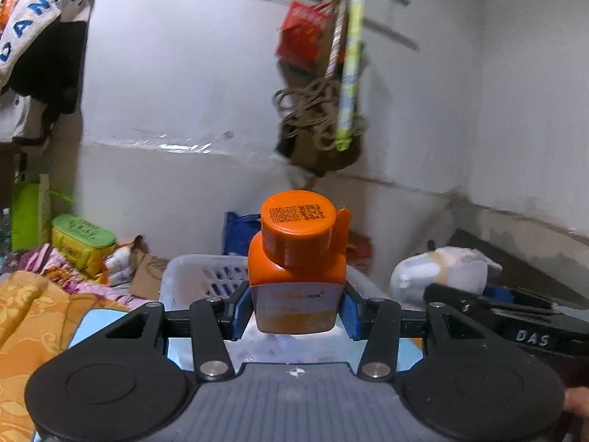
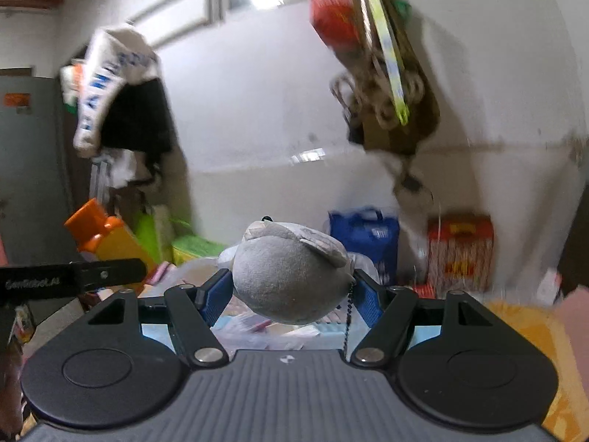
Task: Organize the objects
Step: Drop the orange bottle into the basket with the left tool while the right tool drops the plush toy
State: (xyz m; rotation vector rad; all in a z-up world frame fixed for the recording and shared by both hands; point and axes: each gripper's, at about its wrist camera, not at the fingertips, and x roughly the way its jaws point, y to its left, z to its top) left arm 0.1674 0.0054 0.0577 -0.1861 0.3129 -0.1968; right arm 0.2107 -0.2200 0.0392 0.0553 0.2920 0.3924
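Observation:
My left gripper (image 1: 296, 309) is shut on an orange bottle (image 1: 297, 269) with an orange cap and a pale label, held upright in the air above a white plastic basket (image 1: 195, 276). My right gripper (image 2: 291, 291) is shut on a grey plush toy (image 2: 291, 272) with a black bead chain hanging from it, held above a pile of small items. The right gripper with its plush (image 1: 441, 272) shows at the right of the left wrist view. The orange bottle (image 2: 99, 232) and the left gripper's side show at the left of the right wrist view.
An orange patterned blanket (image 1: 33, 316) lies at the left. A yellow-green box (image 1: 81, 239) and a blue bag (image 1: 235, 232) sit by the white wall. A red bag and rope (image 1: 316, 73) hang on the wall. A red box (image 2: 460, 254) stands at the right.

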